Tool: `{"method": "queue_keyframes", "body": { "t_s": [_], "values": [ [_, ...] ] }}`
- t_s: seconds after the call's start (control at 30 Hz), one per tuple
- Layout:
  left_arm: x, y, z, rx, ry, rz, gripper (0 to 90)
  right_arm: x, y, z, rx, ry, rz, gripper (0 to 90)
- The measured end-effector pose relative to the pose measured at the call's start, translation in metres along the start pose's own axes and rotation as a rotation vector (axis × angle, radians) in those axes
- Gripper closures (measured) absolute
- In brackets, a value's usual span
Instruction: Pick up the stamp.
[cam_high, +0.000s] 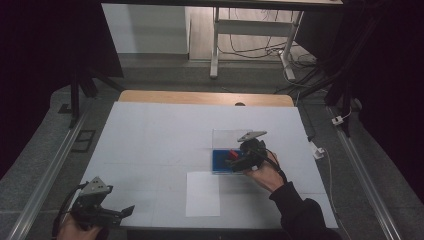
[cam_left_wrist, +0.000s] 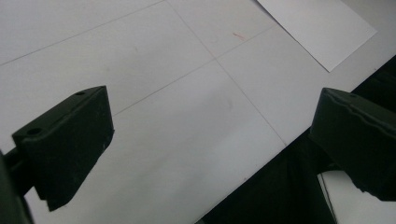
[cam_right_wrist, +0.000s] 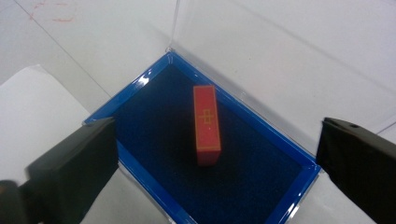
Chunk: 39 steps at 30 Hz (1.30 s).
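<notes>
White table (cam_high: 150, 140) | red block (cam_right_wrist: 207, 123) lies mid blue tray (cam_right_wrist: 140, 86) | right gripper (cam_right_wrist: 215, 154) fingers released above | left gripper (cam_left_wrist: 210, 144) released at near edge

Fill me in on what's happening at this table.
A person works with a gripper in each hand. The right gripper hovers over an open blue box with a clear lid raised behind it; its jaws stand wide apart, holding nothing. A red block lies on the box's dark lining. The left gripper waits, open, near the table's near left corner, close to a white sheet.
</notes>
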<state>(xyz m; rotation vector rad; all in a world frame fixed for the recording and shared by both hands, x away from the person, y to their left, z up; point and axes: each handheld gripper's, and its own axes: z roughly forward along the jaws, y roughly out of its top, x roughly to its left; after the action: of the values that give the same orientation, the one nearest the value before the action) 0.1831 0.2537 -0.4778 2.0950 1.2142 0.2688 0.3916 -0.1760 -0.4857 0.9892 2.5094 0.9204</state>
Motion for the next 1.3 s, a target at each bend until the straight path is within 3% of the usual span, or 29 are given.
{"method": "queue_keyframes", "body": {
  "t_s": [0.1,0.17,0.23,0.4,0.67,0.97,1.3],
  "values": [
    [0.000,0.000,0.000,0.001,0.000,0.003,0.0,-0.001,0.002,0.001,0.005,-0.002,-0.018,13.1],
    [0.000,0.000,0.000,0.002,0.000,0.003,0.0,0.000,0.004,0.001,0.005,0.006,-0.034,27.9],
    [0.000,0.000,0.000,0.003,0.000,0.004,0.0,0.000,0.005,0.001,0.008,0.005,-0.040,31.8],
    [0.000,0.000,0.000,0.003,0.000,0.004,0.0,0.000,0.009,0.003,0.025,0.035,-0.031,55.3],
    [0.000,0.000,0.001,0.010,0.001,0.006,0.0,0.000,0.011,0.006,0.048,0.055,-0.029,76.3],
    [0.000,0.001,0.001,0.011,0.000,0.003,0.0,0.001,0.011,0.006,0.049,0.025,-0.046,79.3],
    [0.000,0.001,0.001,0.010,0.003,0.006,0.0,0.001,0.013,-0.008,0.006,0.047,-0.058,79.4]
  ]
}}
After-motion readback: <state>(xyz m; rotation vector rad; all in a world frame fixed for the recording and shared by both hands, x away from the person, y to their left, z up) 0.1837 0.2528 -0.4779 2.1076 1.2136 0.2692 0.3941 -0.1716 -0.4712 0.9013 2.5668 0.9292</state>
